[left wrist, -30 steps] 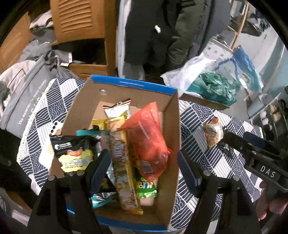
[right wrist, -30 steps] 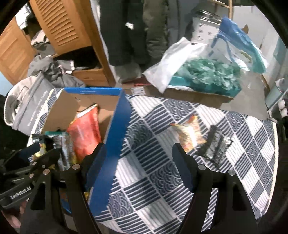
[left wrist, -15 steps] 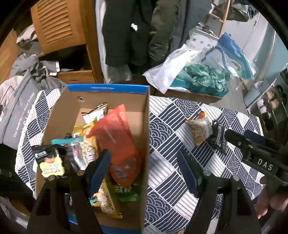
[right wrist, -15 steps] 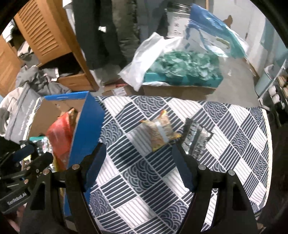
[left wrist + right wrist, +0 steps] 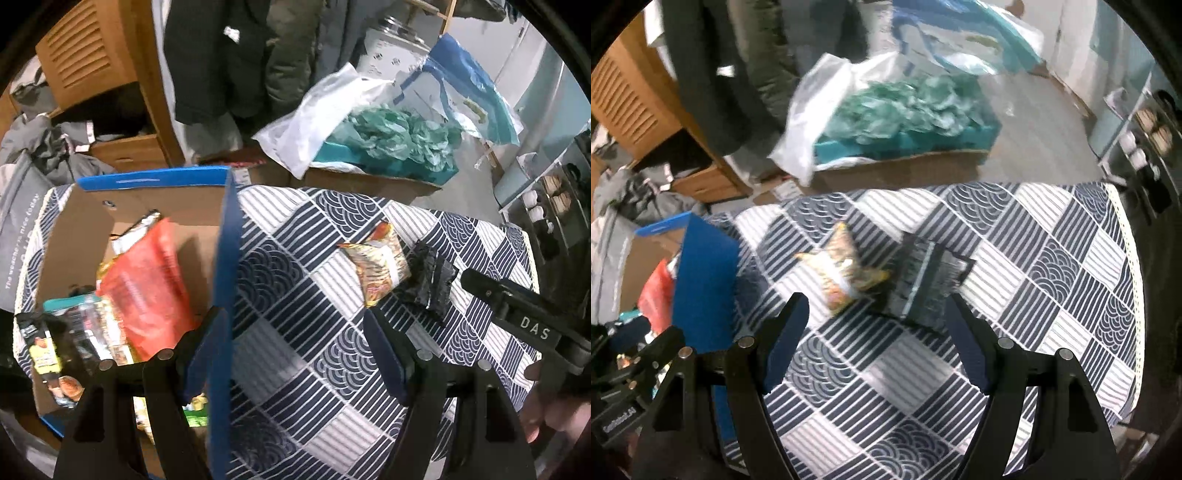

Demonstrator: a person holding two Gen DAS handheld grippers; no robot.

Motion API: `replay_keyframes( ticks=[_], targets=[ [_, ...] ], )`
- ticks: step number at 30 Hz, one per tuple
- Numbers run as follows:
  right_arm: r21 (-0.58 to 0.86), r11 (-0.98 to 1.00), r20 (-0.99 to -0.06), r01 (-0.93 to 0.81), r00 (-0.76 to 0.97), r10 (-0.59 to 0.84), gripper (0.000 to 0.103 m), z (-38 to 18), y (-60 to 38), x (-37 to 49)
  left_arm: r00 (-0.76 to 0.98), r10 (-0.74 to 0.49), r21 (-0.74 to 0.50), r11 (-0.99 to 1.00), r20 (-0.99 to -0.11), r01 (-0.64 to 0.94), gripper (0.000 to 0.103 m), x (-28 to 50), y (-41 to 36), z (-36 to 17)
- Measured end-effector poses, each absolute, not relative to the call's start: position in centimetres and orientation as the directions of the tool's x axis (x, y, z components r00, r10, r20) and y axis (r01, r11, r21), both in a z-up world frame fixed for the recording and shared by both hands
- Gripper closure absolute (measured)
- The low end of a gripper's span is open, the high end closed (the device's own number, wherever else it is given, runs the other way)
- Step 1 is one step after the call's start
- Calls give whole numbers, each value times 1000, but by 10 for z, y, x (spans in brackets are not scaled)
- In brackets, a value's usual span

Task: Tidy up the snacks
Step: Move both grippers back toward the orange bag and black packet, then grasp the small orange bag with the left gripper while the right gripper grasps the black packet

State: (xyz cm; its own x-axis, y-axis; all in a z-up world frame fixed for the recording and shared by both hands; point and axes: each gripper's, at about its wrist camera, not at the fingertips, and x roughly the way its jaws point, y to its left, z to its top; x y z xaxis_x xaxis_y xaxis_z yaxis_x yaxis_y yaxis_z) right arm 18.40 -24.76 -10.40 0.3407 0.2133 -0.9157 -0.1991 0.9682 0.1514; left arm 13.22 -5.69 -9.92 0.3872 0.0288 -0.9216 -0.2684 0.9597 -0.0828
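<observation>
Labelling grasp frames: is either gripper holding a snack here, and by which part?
Nothing is held: left gripper and right gripper are both open and empty.

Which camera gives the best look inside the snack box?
The left wrist view: the box opens toward it, showing the red packet and others. The right wrist view catches only its blue side at the edge.

Both fisheye views are dim indoors, with cool light falling from the upper right and black vignetting in every corner. Straight lines bow toward the edges, and the counter (image 5: 1071,258) curves along its far edge. The right wrist view is smeared by motion blur; the left wrist view is sharper, with soft shadows.
</observation>
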Motion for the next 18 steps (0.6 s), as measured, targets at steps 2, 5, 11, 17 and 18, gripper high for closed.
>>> replay_keyframes(
  ticks=[2, 5, 11, 17, 18],
  targets=[
    [164, 970, -922, -178, 323, 215, 28, -113, -254, 192, 377, 24, -85, 960, -926, -268, 26, 141, -62, -104],
    [180, 973, -930, -147, 296, 217, 28, -128, -261, 203, 359, 15, -90, 958, -933, -274, 26, 151, -67, -113],
    [228, 972, -945, -57, 226, 236, 28, -165, -275, 230, 301, 30, -68, 949, -953, -307, 26, 169, -73, -147],
    [251, 968, -953, 6, 178, 246, 28, -198, -285, 244, 253, -20, -115, 923, -967, -367, 26, 188, -76, -173],
    [251, 968, -954, 12, 174, 246, 28, -202, -285, 245, 251, -22, -117, 921, -968, -371, 26, 191, -77, -175]
  ],
)
